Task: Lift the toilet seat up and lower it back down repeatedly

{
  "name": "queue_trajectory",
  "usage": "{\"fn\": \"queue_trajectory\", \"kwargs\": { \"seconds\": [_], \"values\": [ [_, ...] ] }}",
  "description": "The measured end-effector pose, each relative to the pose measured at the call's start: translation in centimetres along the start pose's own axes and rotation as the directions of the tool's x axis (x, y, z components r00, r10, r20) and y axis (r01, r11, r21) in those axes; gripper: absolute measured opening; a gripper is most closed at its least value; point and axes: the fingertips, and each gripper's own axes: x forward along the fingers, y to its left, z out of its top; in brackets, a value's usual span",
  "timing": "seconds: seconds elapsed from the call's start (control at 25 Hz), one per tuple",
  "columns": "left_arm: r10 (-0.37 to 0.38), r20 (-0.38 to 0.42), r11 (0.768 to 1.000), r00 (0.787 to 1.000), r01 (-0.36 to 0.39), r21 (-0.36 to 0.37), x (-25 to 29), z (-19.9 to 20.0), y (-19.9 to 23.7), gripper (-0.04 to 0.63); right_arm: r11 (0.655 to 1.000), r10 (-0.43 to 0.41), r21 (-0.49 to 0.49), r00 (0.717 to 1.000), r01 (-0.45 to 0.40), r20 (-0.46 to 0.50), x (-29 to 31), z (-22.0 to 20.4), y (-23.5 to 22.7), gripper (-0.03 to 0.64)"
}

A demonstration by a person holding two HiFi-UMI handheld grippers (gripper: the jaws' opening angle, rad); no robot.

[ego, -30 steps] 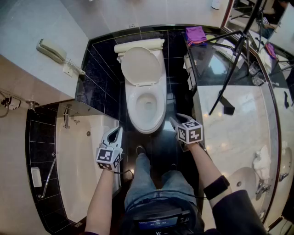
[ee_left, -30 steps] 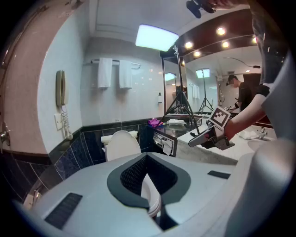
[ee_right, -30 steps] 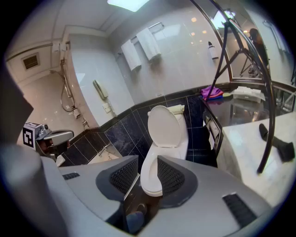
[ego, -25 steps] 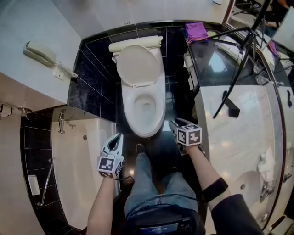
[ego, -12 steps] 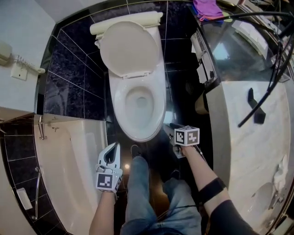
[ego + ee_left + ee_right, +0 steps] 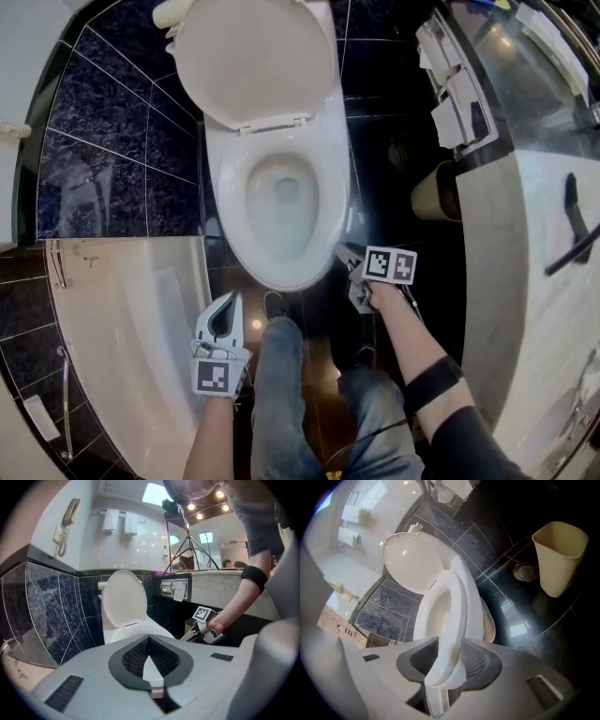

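Observation:
A white toilet stands against the black tiled wall with its lid [image 6: 248,61] raised and its seat [image 6: 220,202] down over the bowl. My right gripper [image 6: 345,255] is at the seat's front right edge. In the right gripper view the seat [image 6: 452,597] runs between the jaws and fills the gap, one pad on top and one underneath, so the right gripper [image 6: 446,644] is shut on it. My left gripper [image 6: 232,298] hangs to the left of the bowl's front, apart from it, jaws closed on nothing. The left gripper [image 6: 148,639] looks toward the lid [image 6: 122,599].
A beige waste bin [image 6: 436,192] stands on the dark floor right of the toilet, beside a floor drain [image 6: 525,571]. A bathtub [image 6: 122,319] fills the left side and a marble counter [image 6: 544,281] the right. The person's legs [image 6: 281,394] stand before the bowl.
The head camera has come closer and tilted down over the toilet. My right gripper has moved in to the seat's front right edge. The left gripper has stayed beside the bowl.

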Motion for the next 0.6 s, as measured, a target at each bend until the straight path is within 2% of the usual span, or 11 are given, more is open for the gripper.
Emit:
{"fn": "queue_trajectory", "kwargs": {
  "seconds": [0.36,0.48,0.6],
  "values": [
    [0.001,-0.017,1.000,1.000,-0.002,-0.023,2.3,-2.3,1.6,-0.011,0.996,-0.002,0.090,1.000,0.002,0.000,2.9,-0.2,-1.4,0.166],
    [0.002,-0.028,0.999,1.000,-0.003,-0.035,2.6,-3.3,1.8,-0.011,0.989,0.005,0.145,1.000,-0.007,0.012,2.9,-0.2,-1.3,0.131],
    [0.008,-0.050,0.998,0.999,-0.010,-0.056,2.9,-4.5,1.8,-0.011,0.986,0.016,0.166,1.000,-0.020,0.027,2.9,0.0,-1.1,0.128]
  ]
}}
